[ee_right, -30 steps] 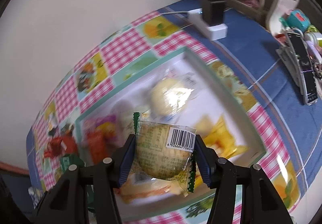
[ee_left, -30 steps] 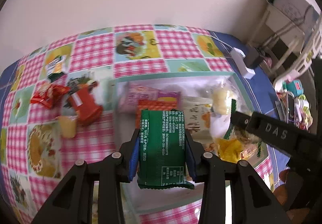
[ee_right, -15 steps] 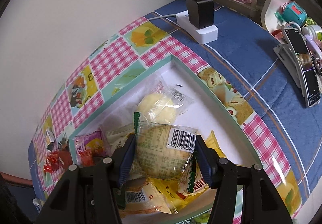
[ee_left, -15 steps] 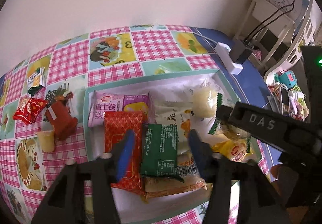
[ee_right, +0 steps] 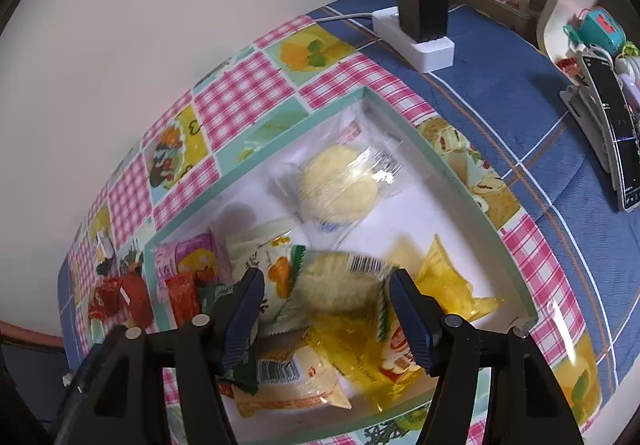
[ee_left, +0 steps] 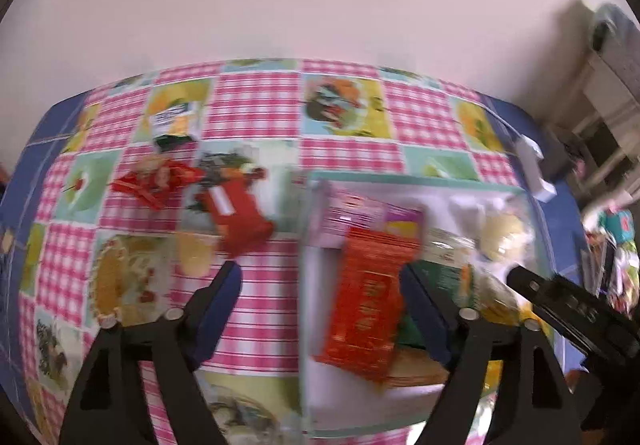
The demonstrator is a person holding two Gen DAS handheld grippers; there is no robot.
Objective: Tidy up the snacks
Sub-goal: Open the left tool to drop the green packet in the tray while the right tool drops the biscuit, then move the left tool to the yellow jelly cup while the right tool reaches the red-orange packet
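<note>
One tray (ee_right: pixel 452 181); two clear-wrapped cakes (ee_right: pixel 340 185) inside; five loose snacks (ee_left: pixel 240 213) on cloth; one power strip (ee_right: pixel 416 41); one phone (ee_right: pixel 616 133).

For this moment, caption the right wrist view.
Right gripper, jaws just opening, releases a wrapped round cake into the snack tray.

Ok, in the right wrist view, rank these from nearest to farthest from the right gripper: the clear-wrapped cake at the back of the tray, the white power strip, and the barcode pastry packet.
1. Barcode pastry packet, between the right gripper's fingers.
2. Clear-wrapped cake, farther back in the tray.
3. White power strip, beyond the tray on the blue cloth.
</note>
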